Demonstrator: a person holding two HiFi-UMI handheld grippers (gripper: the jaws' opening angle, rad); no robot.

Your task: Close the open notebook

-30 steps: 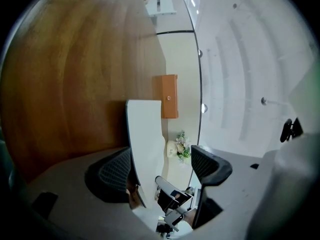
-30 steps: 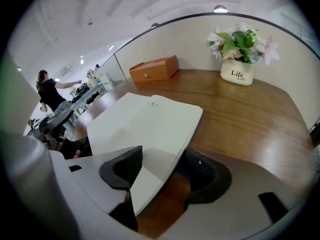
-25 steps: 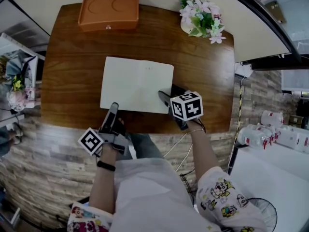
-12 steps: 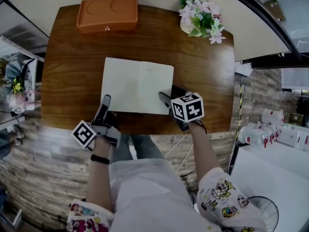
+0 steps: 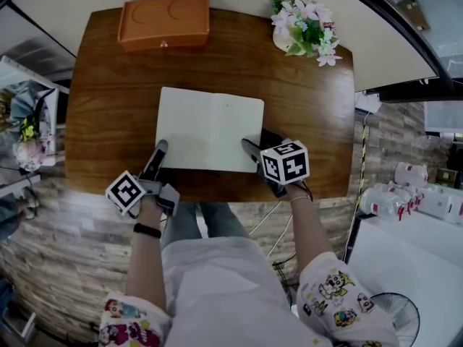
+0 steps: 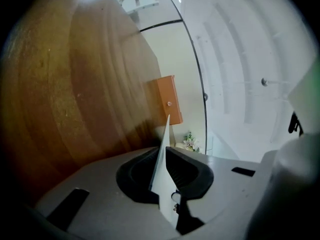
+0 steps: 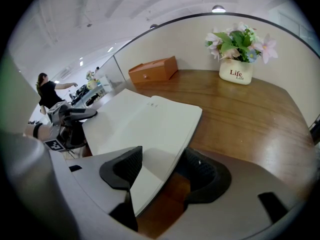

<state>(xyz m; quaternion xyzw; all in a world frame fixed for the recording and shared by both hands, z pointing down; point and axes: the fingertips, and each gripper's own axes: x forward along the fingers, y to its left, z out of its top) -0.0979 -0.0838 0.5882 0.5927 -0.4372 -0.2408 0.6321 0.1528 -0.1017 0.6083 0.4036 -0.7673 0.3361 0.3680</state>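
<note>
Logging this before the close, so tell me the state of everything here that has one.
Notebook: open, pages facing up.
Left tool: jaws just closed, shut on the notebook's left edge.
Right tool: open, notebook's corner between its jaws.
Orange box: closed.
Flower pot: upright.

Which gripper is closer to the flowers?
Right. The right gripper is at the notebook's near right corner, below the flowers; the left gripper, its jaws just closed on the near left corner, is farther.

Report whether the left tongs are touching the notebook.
Touching. In the left gripper view, the left tongs, whose jaws have just been closing, pinch the edge of the notebook between their pads.
</note>
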